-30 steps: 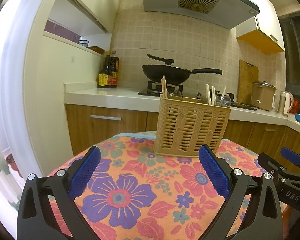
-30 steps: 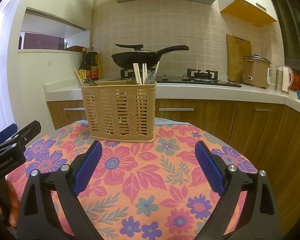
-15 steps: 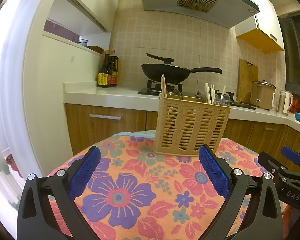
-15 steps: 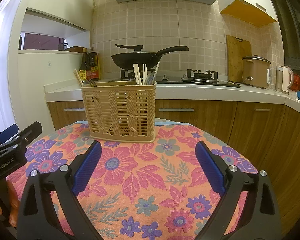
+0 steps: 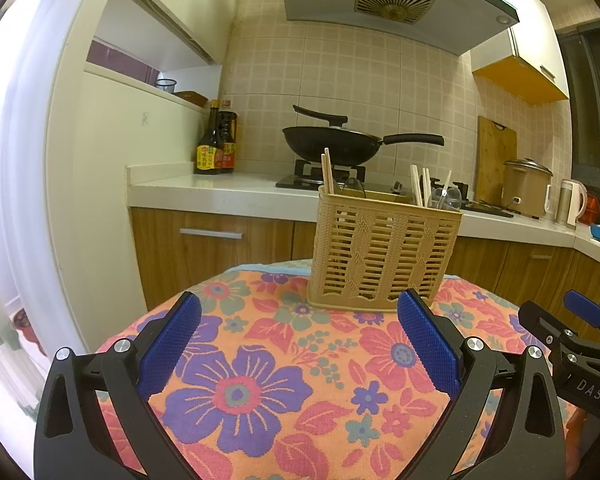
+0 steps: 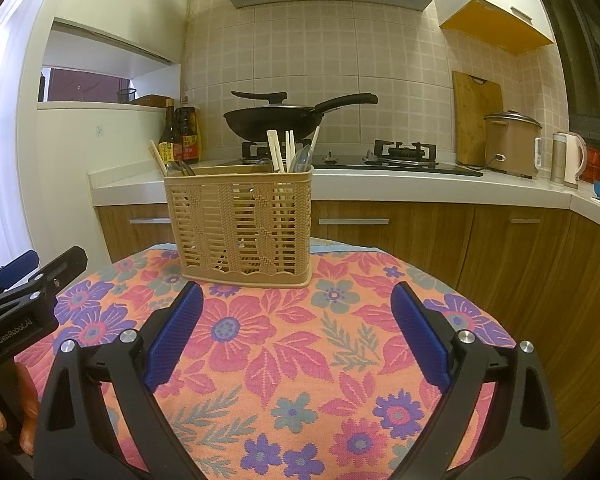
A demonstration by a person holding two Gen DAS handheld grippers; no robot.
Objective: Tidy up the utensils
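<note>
A tan slatted utensil basket (image 5: 384,252) stands upright at the far side of a round table with a floral cloth (image 5: 260,392); it also shows in the right wrist view (image 6: 240,228). Chopsticks (image 6: 278,152) and clear spoons (image 6: 302,158) stick up from its compartments. My left gripper (image 5: 300,344) is open and empty, held above the cloth short of the basket. My right gripper (image 6: 296,332) is open and empty, also short of the basket. Each gripper shows at the edge of the other's view.
Behind the table runs a kitchen counter (image 6: 420,184) with a black wok (image 6: 276,118) on the stove, sauce bottles (image 5: 216,144), a cutting board (image 6: 478,116), a rice cooker (image 6: 510,140) and a kettle (image 6: 570,158). A white wall (image 5: 100,184) stands at the left.
Both grippers have drifted very slightly; the basket sits a touch higher in the left wrist view. Jaws stay open and nothing was grasped.
</note>
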